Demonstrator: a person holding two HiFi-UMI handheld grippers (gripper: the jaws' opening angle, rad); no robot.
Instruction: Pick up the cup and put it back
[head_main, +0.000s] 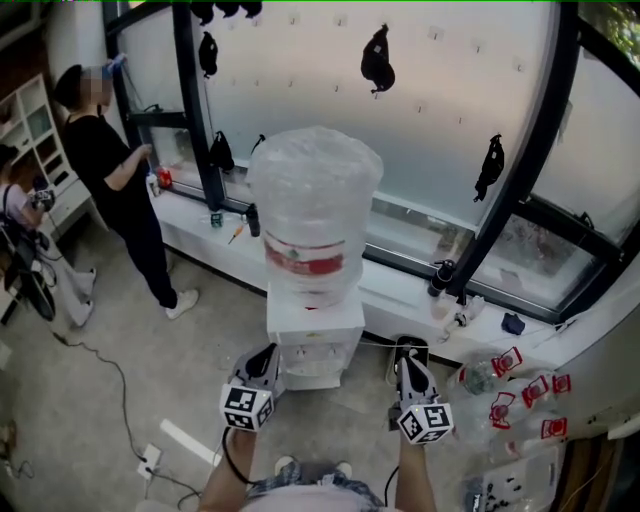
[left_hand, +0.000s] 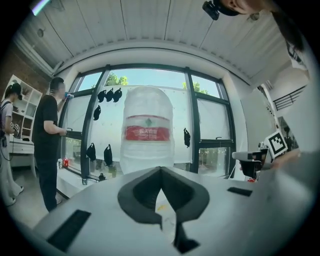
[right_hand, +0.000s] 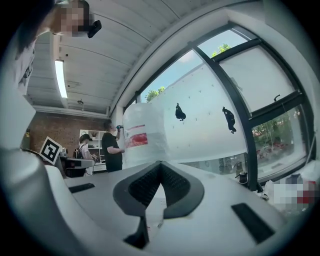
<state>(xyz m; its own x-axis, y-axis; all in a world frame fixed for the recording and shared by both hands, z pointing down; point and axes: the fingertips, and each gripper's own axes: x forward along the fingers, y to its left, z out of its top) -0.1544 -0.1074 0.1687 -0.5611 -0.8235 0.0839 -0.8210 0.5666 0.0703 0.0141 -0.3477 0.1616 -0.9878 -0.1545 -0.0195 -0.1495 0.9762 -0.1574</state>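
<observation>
Cup: not made out in any view; position cannot be given. Both forearms enter from the near edge of the head view, side by side and reaching toward the far side. Left gripper (head_main: 266, 352) is held about level and points at the white water dispenser (head_main: 316, 338), its tips close to the near left corner of the cabinet. Its jaws are pressed together at the tip with nothing between them, confirmed in the left gripper view (left_hand: 160, 169). Right gripper (head_main: 409, 352) is parallel to it, just right of the dispenser and apart from it. Its jaws also meet at the tip and are empty (right_hand: 160, 164). Large clear bottle (head_main: 315, 205) sits inverted on top of the dispenser and carries a red label band (head_main: 298, 253); fill level cannot be read. Several smaller clear bottles with red labels (head_main: 515, 385) lie grouped near the right. A person in black (head_main: 120, 190) stands far left at the window ledge (head_main: 400, 290).
</observation>
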